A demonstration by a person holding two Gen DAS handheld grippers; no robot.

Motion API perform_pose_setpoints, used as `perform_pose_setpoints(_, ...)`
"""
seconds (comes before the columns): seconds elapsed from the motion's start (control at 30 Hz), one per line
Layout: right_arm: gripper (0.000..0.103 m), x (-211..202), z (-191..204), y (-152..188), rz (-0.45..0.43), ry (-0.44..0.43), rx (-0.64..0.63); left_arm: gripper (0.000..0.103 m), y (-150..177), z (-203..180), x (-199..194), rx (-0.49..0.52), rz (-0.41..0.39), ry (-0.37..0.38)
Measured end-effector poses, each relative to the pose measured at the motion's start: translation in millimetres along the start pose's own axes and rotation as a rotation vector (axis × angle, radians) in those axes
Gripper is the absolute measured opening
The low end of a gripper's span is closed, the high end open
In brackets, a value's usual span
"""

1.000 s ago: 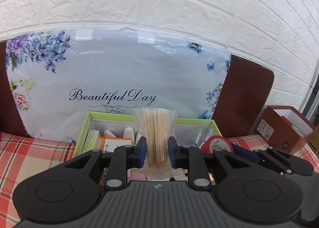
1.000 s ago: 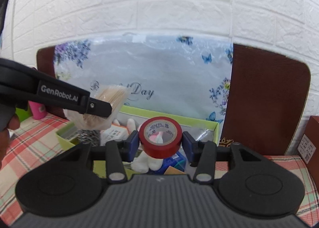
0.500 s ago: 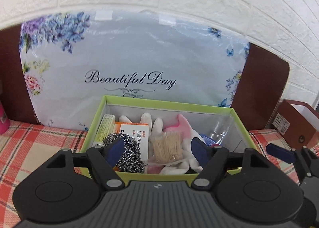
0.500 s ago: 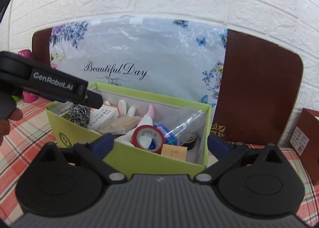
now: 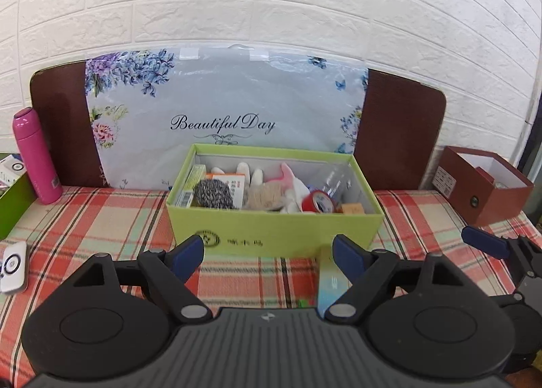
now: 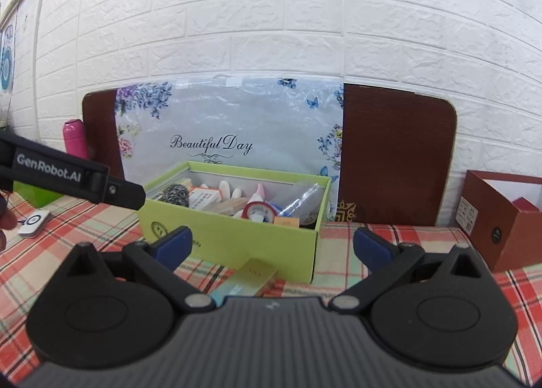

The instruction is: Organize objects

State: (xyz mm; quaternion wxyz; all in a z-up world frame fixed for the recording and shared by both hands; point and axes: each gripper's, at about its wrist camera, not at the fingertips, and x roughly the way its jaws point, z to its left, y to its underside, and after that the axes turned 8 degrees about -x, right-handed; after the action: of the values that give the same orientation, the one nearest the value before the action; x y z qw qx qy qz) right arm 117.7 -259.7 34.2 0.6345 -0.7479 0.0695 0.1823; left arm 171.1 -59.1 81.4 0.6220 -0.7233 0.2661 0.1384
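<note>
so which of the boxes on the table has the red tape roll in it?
The lime-green box in the middle, straight ahead of both claws. The red tape roll lies inside it; the brown box at right holds no tape roll.

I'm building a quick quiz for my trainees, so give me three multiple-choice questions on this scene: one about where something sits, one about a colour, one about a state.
1. Where is the red roll of tape?
A. inside the light green cardboard box
B. on the checked tablecloth
C. in the brown box

2. What colour is the tall slim bottle at the far left?
A. blue
B. pink
C. white

3. How are the right tongs?
A. shut on the tape
B. shut on nothing
C. open, holding nothing

Answers: 1 A, the roll lies among the box's contents; 2 B, its body is plainly pink; 3 C, the blue pads stand wide apart with nothing gripped.
</note>
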Motion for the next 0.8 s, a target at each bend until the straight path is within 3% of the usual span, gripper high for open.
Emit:
perform_pose_setpoints(0.27,0.103,-45,8,27,0.025,0.012,0.041,0.086,41,-4,-23,-0.03,0.043,0.036)
perform_pose_setpoints(0.8,0.103,-62,17,86,0.151,-0.002,0.138,0.086,85,6,-14,-0.042,0.151,-0.045)
